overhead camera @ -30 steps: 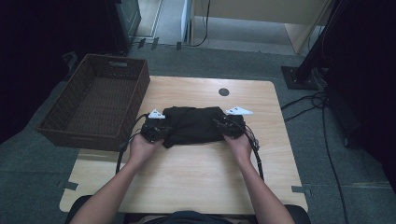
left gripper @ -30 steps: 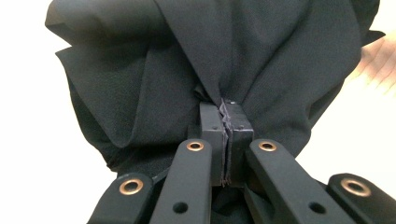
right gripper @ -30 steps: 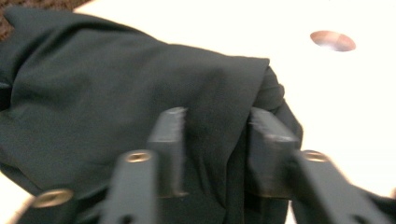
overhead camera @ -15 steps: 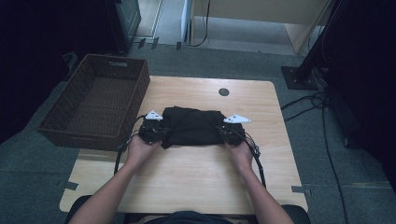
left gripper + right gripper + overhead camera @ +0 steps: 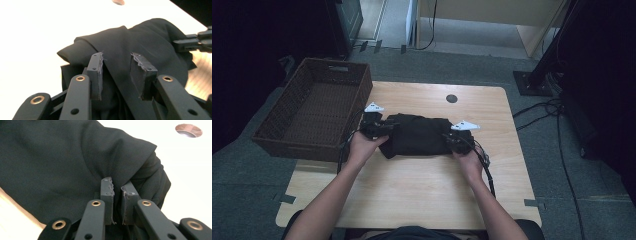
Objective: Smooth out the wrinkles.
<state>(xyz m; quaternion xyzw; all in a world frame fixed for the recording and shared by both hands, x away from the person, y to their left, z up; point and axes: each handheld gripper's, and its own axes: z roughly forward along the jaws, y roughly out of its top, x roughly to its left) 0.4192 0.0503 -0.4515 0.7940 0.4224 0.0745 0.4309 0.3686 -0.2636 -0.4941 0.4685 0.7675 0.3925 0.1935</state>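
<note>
High view: black cloth (image 5: 419,136) between left tongs (image 5: 384,131) and right tongs (image 5: 447,141)

One black cloth (image 5: 419,135), one basket (image 5: 314,112).

A black garment (image 5: 419,136), folded into a rumpled bundle, lies flat between the left gripper (image 5: 379,129) and right gripper (image 5: 453,141).

high view: dim, dark at 9 and 3 o'clock | gripper views: tabletop (image 5: 37,27) totally blown out white | near jaws soft
</note>
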